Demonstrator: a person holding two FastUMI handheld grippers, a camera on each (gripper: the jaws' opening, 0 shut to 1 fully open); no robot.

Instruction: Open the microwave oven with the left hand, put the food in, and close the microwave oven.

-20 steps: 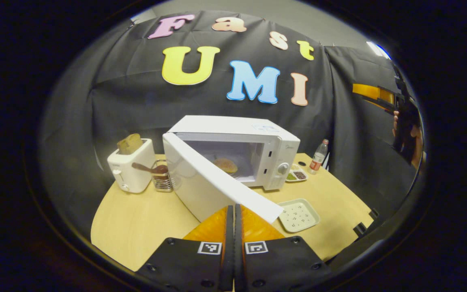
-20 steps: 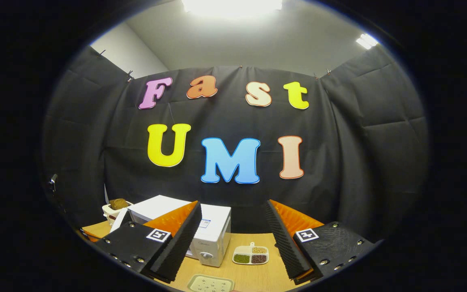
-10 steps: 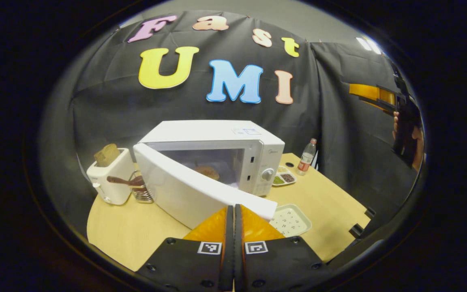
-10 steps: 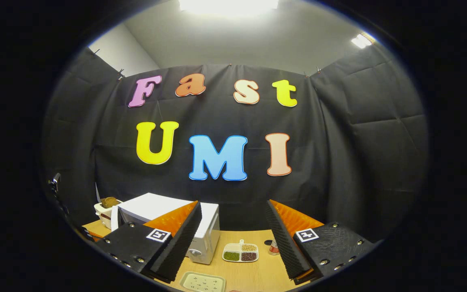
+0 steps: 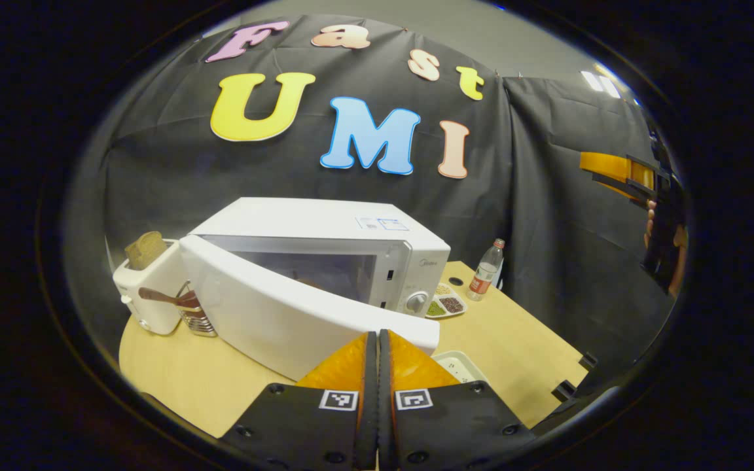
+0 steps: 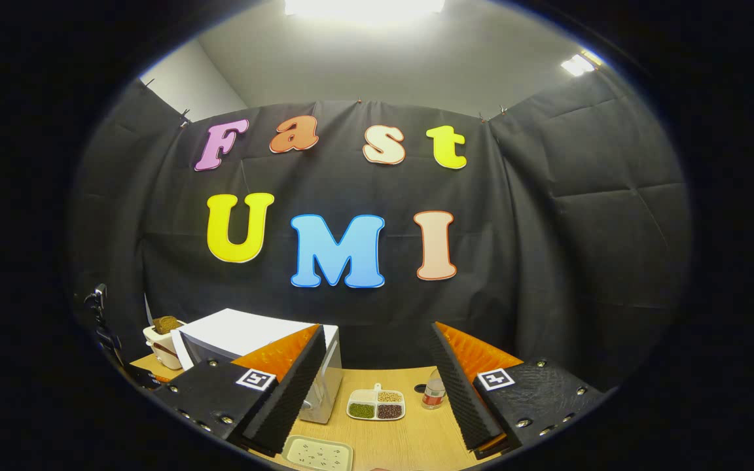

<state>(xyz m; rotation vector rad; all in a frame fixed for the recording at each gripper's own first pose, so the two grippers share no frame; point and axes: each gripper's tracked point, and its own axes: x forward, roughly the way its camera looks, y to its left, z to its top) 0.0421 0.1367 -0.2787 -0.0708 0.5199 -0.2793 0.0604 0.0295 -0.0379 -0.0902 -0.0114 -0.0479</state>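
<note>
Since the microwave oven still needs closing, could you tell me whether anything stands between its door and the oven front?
Nothing visible does. The door stands partly open and the gap to the microwave oven front looks clear. The left tongs, shut, sit against the door's outer edge.

Bright ceiling lights (image 6: 364, 6) glare overhead; the table (image 5: 220, 379) is evenly lit and sharp; fisheye bending is strongest at the edges.
</note>
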